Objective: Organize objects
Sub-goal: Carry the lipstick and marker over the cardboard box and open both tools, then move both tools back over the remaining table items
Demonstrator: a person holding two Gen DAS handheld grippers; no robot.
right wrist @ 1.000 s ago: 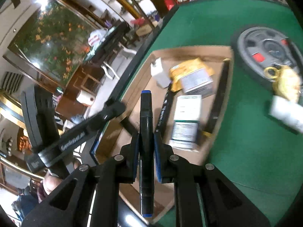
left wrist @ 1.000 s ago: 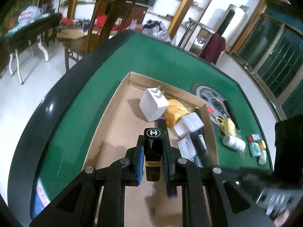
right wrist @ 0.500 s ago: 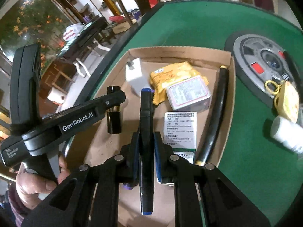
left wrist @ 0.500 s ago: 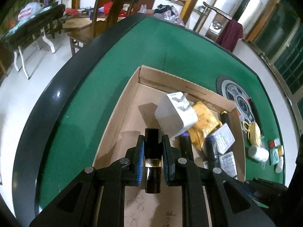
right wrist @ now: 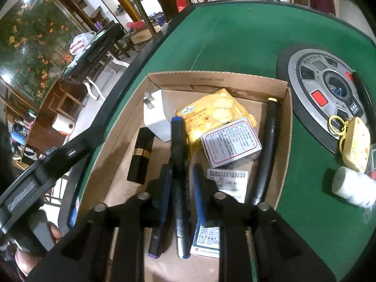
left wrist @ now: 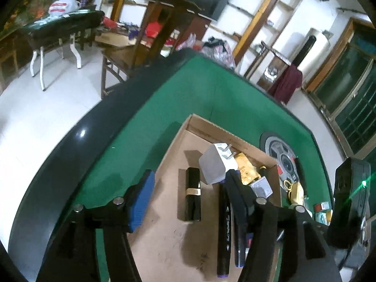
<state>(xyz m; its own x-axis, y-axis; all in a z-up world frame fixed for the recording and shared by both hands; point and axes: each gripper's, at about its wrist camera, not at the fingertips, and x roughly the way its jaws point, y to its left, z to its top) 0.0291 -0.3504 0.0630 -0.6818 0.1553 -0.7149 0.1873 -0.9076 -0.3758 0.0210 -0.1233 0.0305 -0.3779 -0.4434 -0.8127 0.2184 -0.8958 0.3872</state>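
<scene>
A shallow cardboard box (right wrist: 285, 127) sits on a green felt table (right wrist: 235, 44), and both hand-held grippers work over its near end. The left gripper (left wrist: 190, 195) has its jaws opening wide, with nothing pressed by either pad; a black lipstick tube with a gold band (left wrist: 193, 193) lies flat on the box floor between them, clear of both. The right gripper (right wrist: 181, 183) hangs over the middle of the box with its jaws opening too; a blue-capped marker (right wrist: 179, 164) stands between the blue pads, though in the blurred view it is hard to say whether either pad touches it. Just left of that marker a second dark marker with a purple end (right wrist: 155, 242) lies on the cardboard. Right of the marker are a white printed leaflet box (right wrist: 231, 181) and, farther in, a small clear-wrapped box (right wrist: 231, 144) resting against a yellow packet (right wrist: 211, 110). A white plug adapter (right wrist: 156, 119) sits tilted at the far left, and a long black tube (right wrist: 265, 155) runs along the right wall. On the felt to the right, outside the box, lie a white bottle (right wrist: 352, 188), a yellow keyring charm (right wrist: 354, 145) and a round silver panel set in the table (right wrist: 329, 89).
</scene>
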